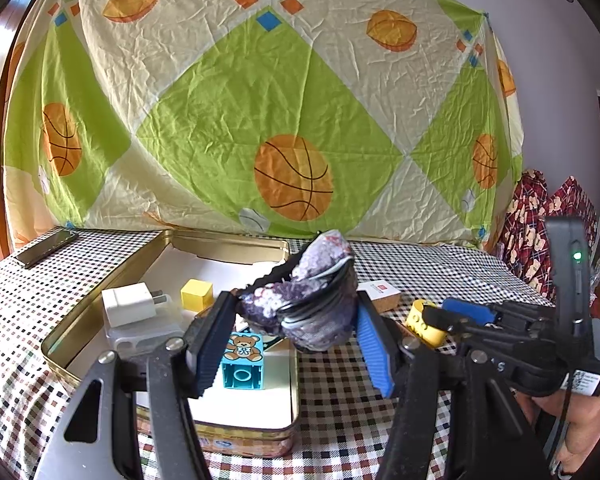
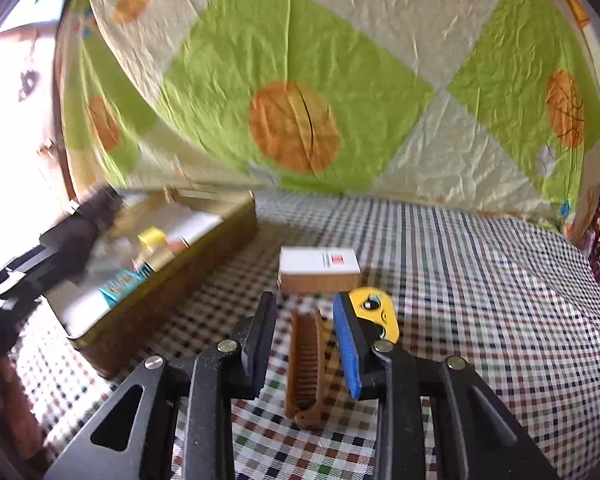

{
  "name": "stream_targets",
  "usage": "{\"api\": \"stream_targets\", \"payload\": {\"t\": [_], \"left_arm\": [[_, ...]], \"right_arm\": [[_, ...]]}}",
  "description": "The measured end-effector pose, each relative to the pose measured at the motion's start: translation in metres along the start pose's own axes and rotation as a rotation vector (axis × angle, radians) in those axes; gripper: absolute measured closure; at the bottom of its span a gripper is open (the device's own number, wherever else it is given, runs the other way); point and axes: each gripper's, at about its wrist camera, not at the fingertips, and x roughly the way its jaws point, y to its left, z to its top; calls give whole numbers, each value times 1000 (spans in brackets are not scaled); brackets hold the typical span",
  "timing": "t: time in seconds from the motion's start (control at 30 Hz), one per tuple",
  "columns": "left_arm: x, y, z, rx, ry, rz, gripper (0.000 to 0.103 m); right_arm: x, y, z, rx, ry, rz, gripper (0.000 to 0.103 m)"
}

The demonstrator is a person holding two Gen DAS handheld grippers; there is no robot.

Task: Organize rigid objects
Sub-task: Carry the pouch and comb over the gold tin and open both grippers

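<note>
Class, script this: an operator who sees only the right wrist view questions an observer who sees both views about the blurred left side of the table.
Operator: My left side is a blur. Is the left gripper holding anything?
Observer: Yes, it is shut on a sequined pouch, held over the tin.
Operator: What sits in the tin besides the yellow cube?
Observer: A white charger plug and a teal bear block.
</note>
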Motion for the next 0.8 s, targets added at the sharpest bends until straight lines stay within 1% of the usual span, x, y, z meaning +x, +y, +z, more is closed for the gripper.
{"api": "stream_targets", "payload": {"t": [0.07, 0.17, 0.23, 0.4, 0.47, 0.5, 0.53, 0.63, 0.8], "left_arm": [[0, -1, 0, 4, 1, -4, 44], [1, -2, -1, 12, 5, -8, 44], [2, -3, 0, 16, 6, -9, 43], [3, -2, 0, 17, 10, -12, 43], [3, -2, 0, 17, 10, -12, 43], [4, -3, 0, 19, 11, -11, 43], [4, -3, 0, 21, 13, -9, 43], [3, -4, 0, 26, 8, -10, 43], [4, -4, 0, 29, 11, -10, 43]], "right_arm": [[12, -1, 0, 0, 63, -13, 71], [27, -2, -2, -3, 148, 10, 71], [35, -1, -4, -11, 196, 4, 71], [36, 6, -6, -53, 197, -67, 71], [26, 3, -5, -38, 147, -78, 71], [25, 0, -5, -24, 144, -92, 71], [28, -3, -5, -10, 163, -88, 71], [36, -5, -6, -3, 206, -24, 71], [47, 1, -9, -20, 263, 3, 71]]}}
